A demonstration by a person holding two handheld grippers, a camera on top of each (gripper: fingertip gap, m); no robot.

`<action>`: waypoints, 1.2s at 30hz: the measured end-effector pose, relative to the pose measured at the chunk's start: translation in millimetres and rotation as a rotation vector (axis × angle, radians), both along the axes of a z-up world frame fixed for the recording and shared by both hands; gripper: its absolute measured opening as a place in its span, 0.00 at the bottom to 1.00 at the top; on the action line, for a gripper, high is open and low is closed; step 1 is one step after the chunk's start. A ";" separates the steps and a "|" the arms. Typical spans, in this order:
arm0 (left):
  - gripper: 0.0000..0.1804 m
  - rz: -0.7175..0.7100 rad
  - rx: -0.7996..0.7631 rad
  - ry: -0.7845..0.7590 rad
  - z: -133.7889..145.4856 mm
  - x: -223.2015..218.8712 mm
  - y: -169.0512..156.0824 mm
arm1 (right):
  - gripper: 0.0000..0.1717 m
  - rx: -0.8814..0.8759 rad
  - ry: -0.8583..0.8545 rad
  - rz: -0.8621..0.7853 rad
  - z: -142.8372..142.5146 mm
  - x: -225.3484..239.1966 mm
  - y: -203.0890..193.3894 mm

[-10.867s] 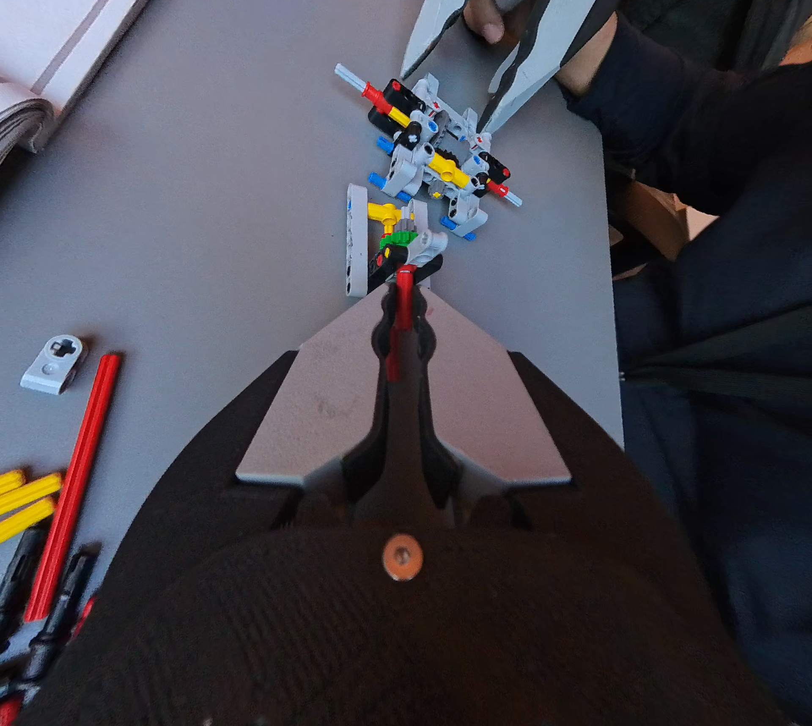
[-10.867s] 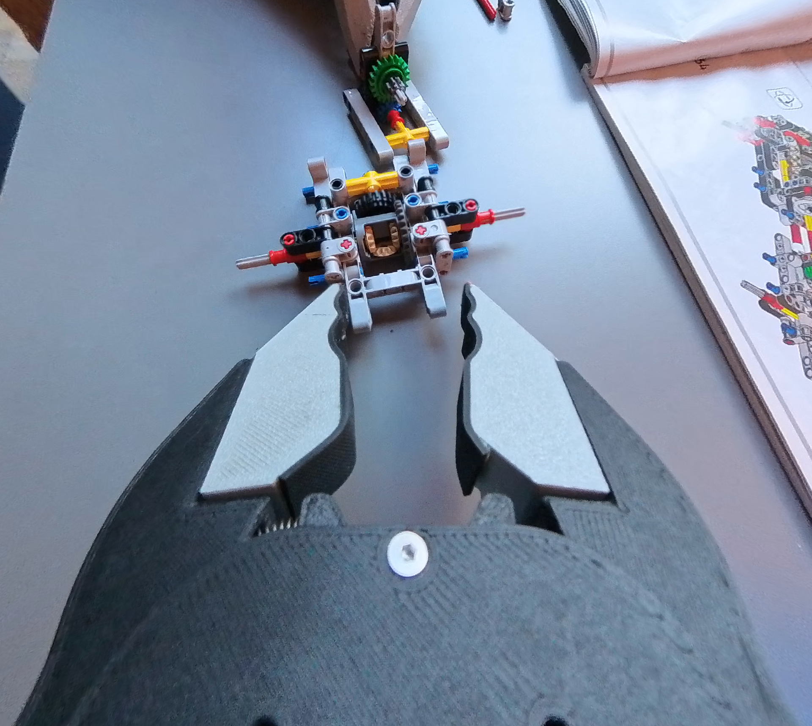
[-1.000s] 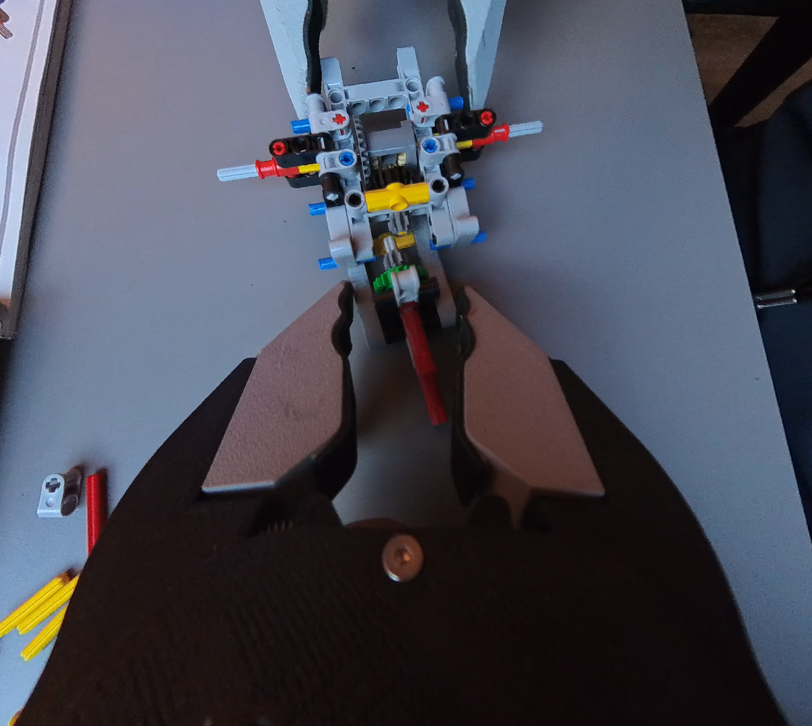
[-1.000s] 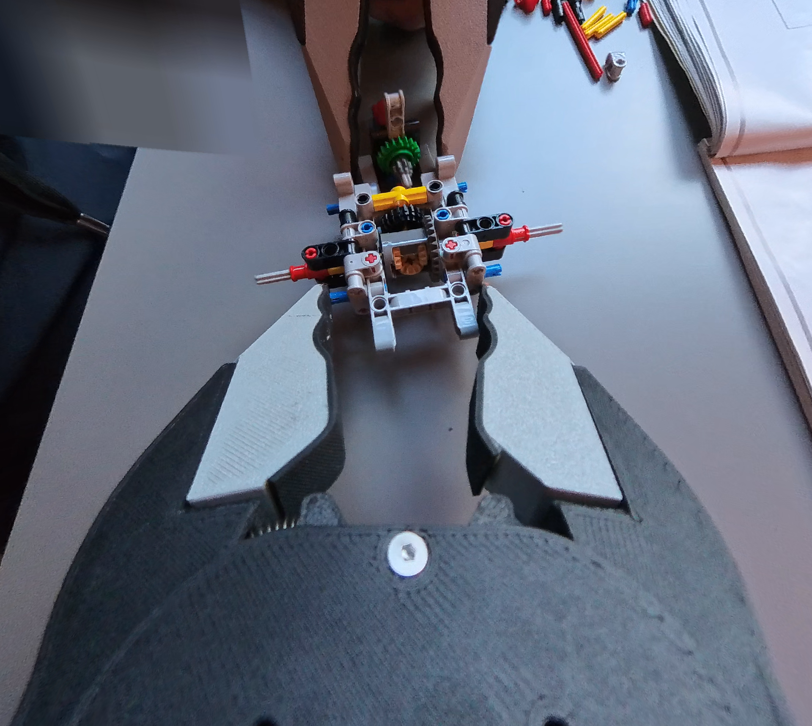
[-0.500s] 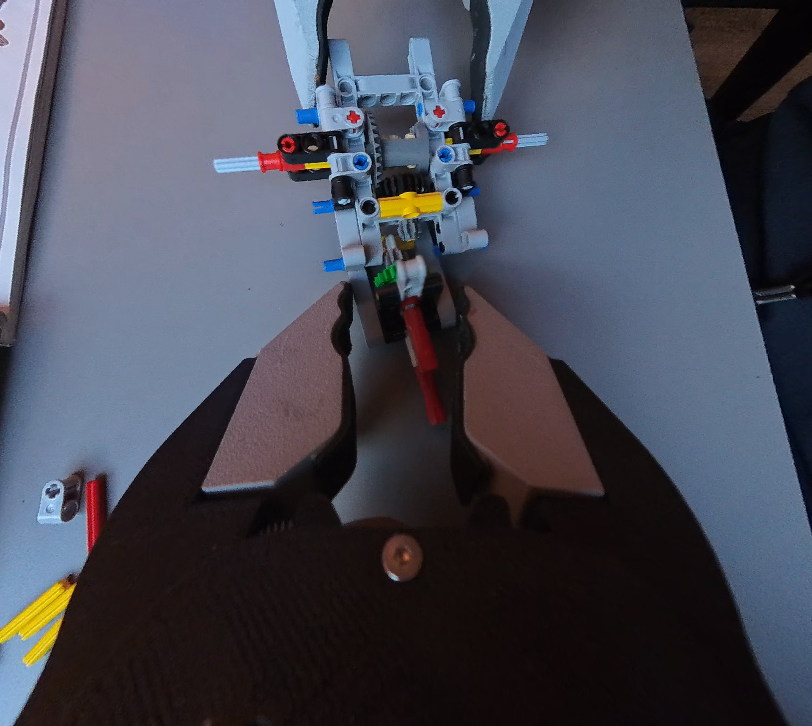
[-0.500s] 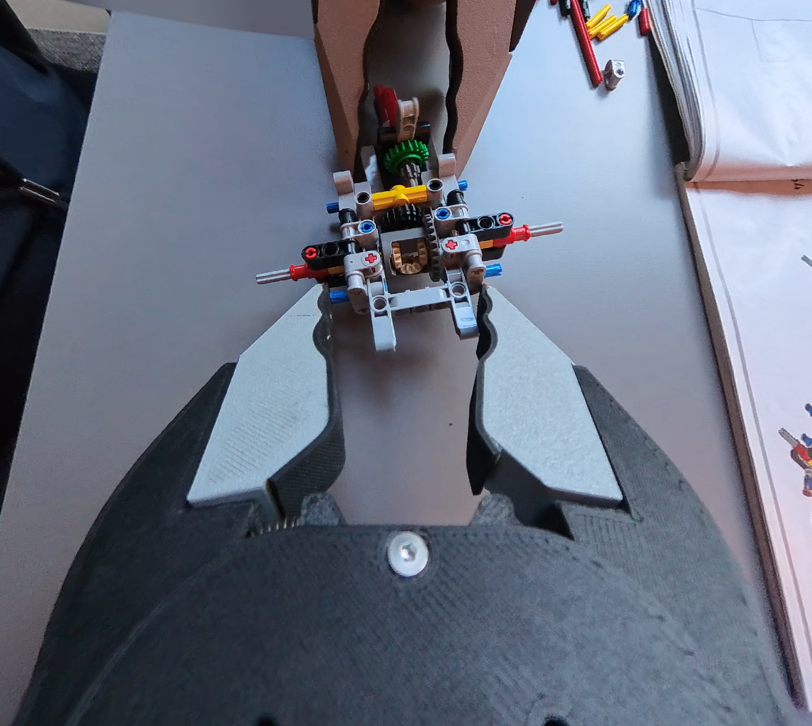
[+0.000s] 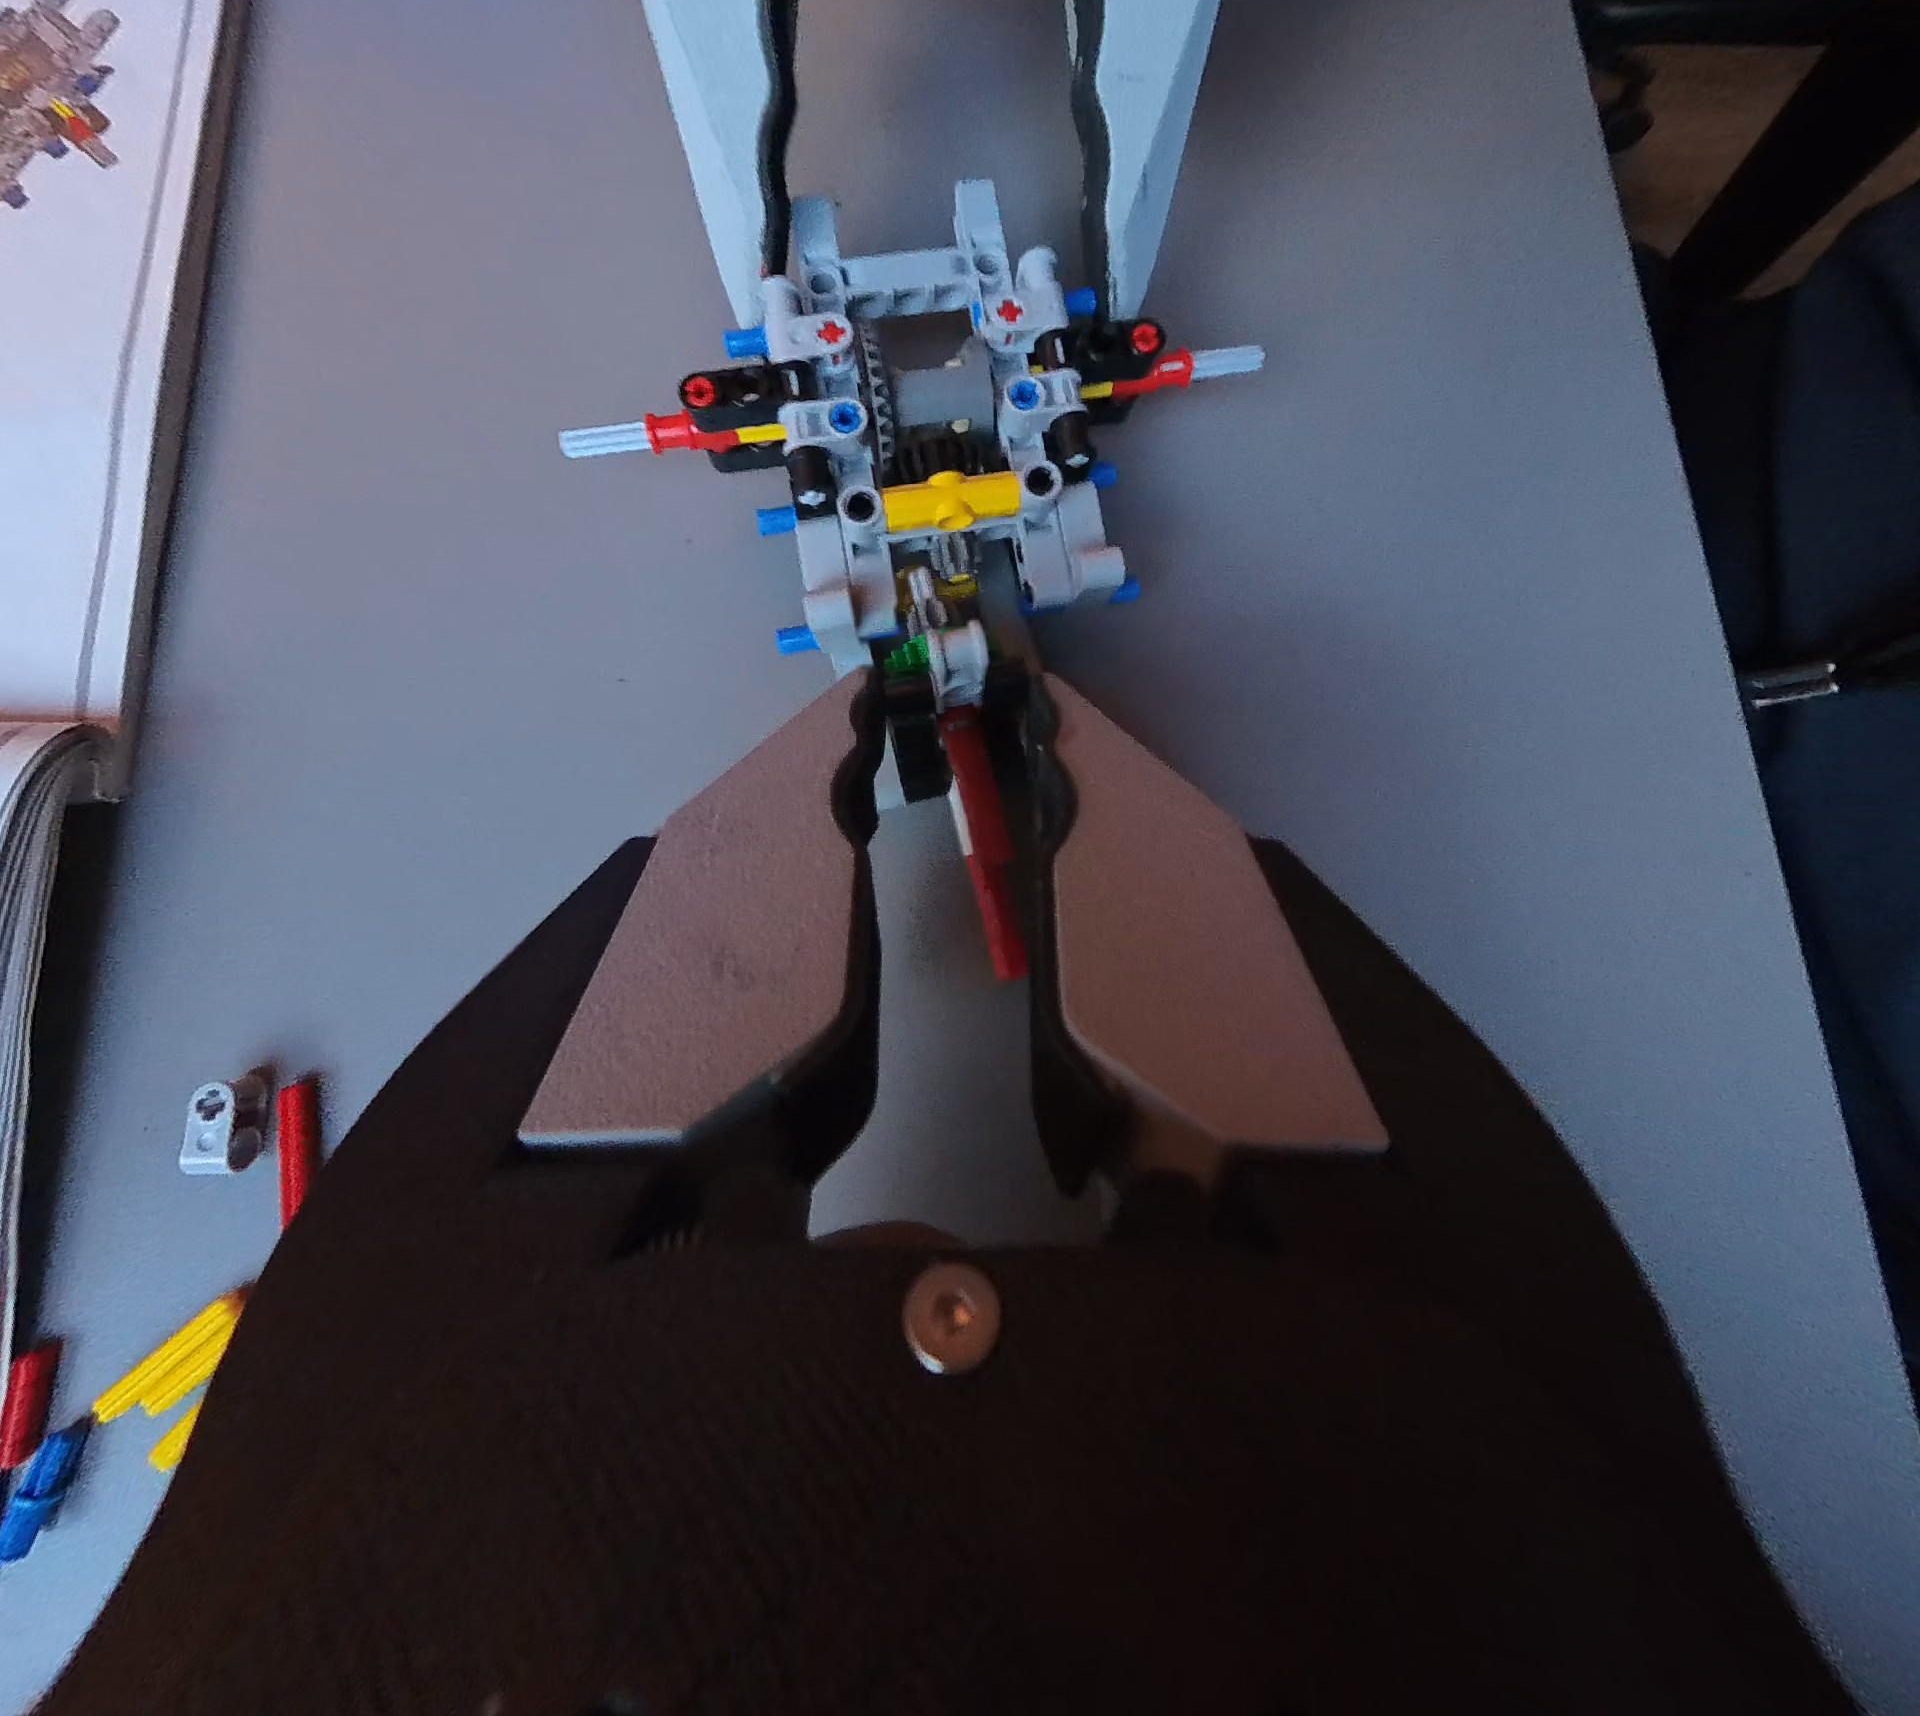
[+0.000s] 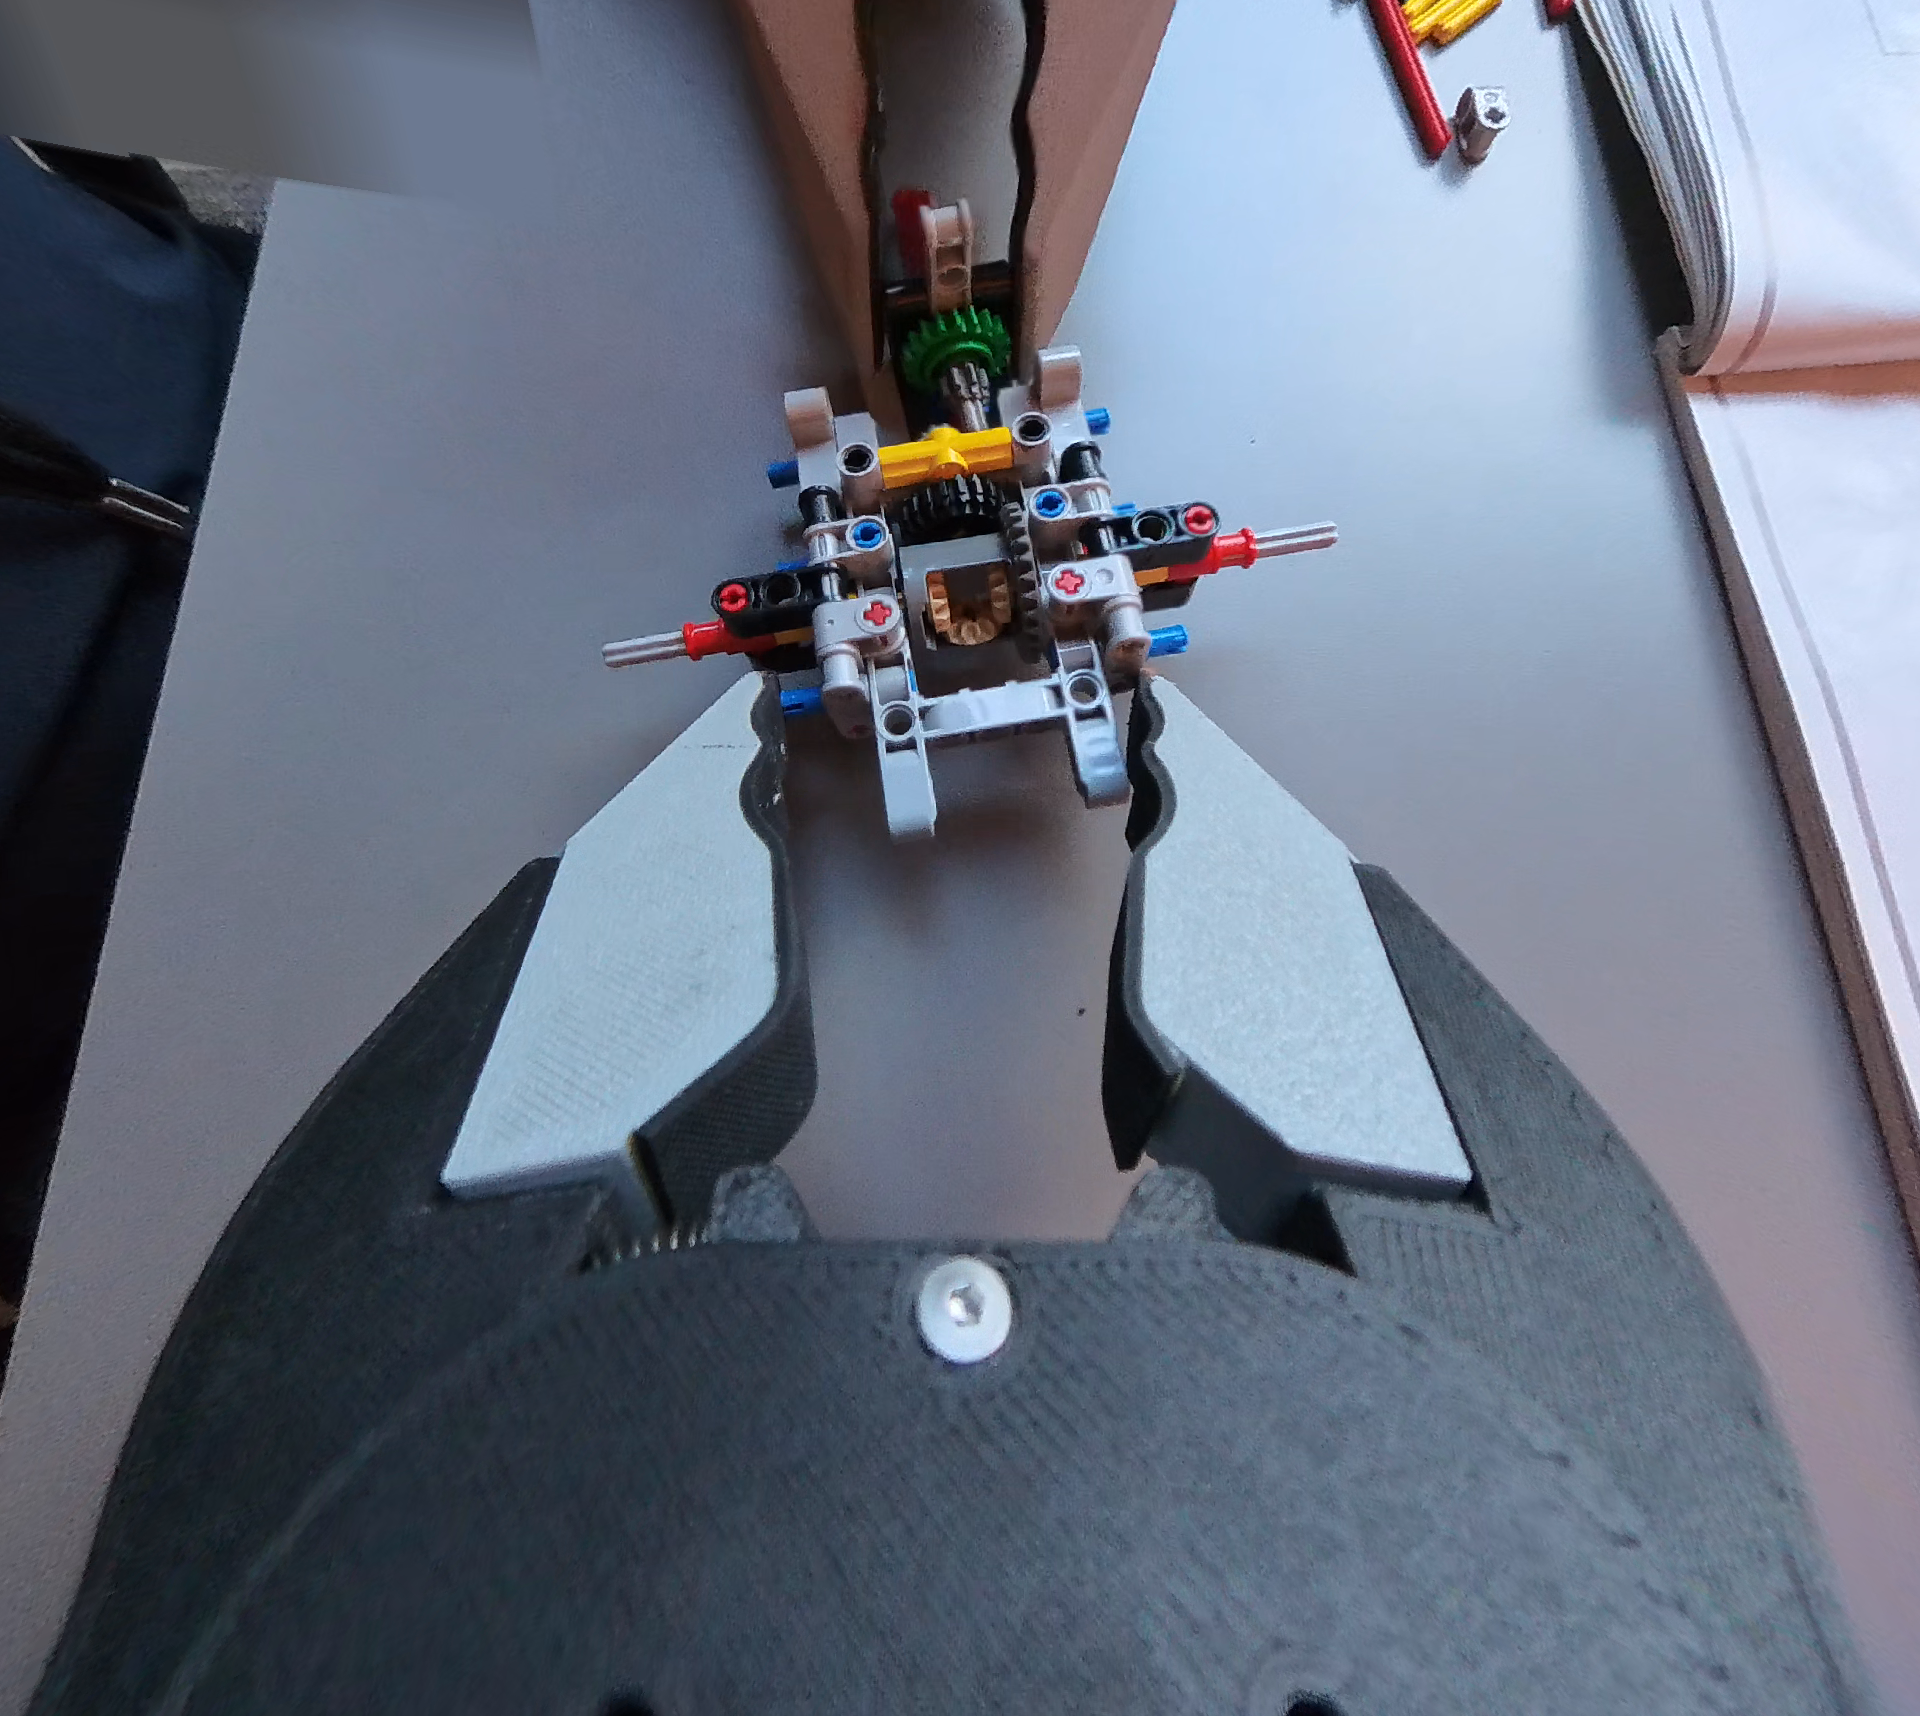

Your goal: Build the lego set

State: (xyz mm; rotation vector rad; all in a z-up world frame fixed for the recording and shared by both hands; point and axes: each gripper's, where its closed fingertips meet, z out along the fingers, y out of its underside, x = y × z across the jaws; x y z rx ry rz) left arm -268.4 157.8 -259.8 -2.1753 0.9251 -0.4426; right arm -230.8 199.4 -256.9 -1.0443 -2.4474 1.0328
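No writing is legible anywhere; the open booklet (image 8: 1766, 108) shows only printed diagrams. Nothing else bears lettering.

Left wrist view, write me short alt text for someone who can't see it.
The left gripper has closed on the narrow black-and-grey brick sub-assembly with a red axle, against the larger grey geared brick assembly on a grey table. The right gripper straddles that assembly's far end, jaws wide. Loose red and yellow rods lie lower left.
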 end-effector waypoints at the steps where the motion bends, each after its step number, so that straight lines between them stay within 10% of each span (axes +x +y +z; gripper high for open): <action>1: 0.13 -0.003 -0.005 0.009 -1.9 0.8 -0.5 | 0.37 0.001 0.002 -0.003 0.2 -0.3 0.7; 36: 0.12 -0.026 0.028 -0.048 -2.2 4.3 2.2 | 0.37 -0.016 0.003 0.004 -3.0 1.0 0.5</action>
